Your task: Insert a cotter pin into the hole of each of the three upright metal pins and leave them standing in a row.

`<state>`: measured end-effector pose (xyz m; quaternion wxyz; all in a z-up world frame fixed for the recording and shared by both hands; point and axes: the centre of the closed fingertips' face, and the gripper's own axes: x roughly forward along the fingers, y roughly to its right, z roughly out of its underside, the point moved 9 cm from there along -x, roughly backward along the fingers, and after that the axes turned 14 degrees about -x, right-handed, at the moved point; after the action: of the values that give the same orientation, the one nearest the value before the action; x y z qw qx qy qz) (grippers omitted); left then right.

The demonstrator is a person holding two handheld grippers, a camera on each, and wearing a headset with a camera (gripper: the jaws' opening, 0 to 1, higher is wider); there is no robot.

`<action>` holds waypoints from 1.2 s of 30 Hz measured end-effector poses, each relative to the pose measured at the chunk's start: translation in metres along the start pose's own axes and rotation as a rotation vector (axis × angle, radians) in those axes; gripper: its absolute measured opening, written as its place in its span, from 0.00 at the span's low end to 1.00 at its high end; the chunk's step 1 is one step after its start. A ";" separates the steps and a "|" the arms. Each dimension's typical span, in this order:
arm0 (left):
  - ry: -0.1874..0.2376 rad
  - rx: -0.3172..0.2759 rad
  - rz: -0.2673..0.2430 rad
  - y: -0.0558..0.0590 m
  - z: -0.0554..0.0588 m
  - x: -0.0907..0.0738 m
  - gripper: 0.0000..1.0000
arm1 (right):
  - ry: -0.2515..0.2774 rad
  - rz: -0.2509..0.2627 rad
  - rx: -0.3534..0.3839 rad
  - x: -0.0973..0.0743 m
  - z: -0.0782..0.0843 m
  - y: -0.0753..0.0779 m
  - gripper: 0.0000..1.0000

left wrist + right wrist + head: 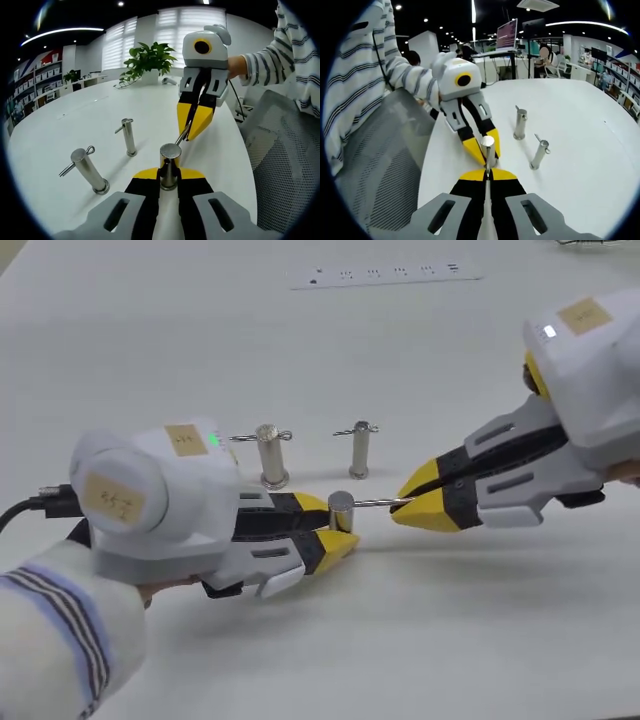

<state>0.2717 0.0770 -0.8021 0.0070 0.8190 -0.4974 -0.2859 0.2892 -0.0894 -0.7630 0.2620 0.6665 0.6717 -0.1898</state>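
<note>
"What's on the white table (pixel 300 660)?"

"The left gripper (pixel 335 527) squeezes a metal pin (pixel 340 506) standing in front. The right gripper (pixel 402 507) pinches a cotter pin (pixel 373 503), its tip at that pin's top. A fat pin (pixel 270 455) and a thin pin (pixel 361 452) stand behind."

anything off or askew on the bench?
Nothing stands out. The back left pin and back right pin stand upright with cotter pins through; the third pin is upright in the left gripper, the right gripper holding a cotter pin level at its top.
</note>
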 end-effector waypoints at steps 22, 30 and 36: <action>-0.026 0.049 0.002 0.001 -0.001 0.001 0.11 | 0.041 0.013 0.079 -0.002 0.002 -0.002 0.04; -0.035 0.057 -0.009 0.001 -0.002 0.001 0.11 | 0.000 0.023 0.030 0.000 -0.002 -0.004 0.04; -0.042 0.062 -0.013 0.002 -0.002 0.002 0.11 | -0.014 0.028 0.023 0.001 -0.001 -0.003 0.04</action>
<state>0.2715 0.0743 -0.8006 -0.0306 0.8158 -0.5008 -0.2874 0.2863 -0.0887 -0.7630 0.2616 0.6774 0.6583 -0.1983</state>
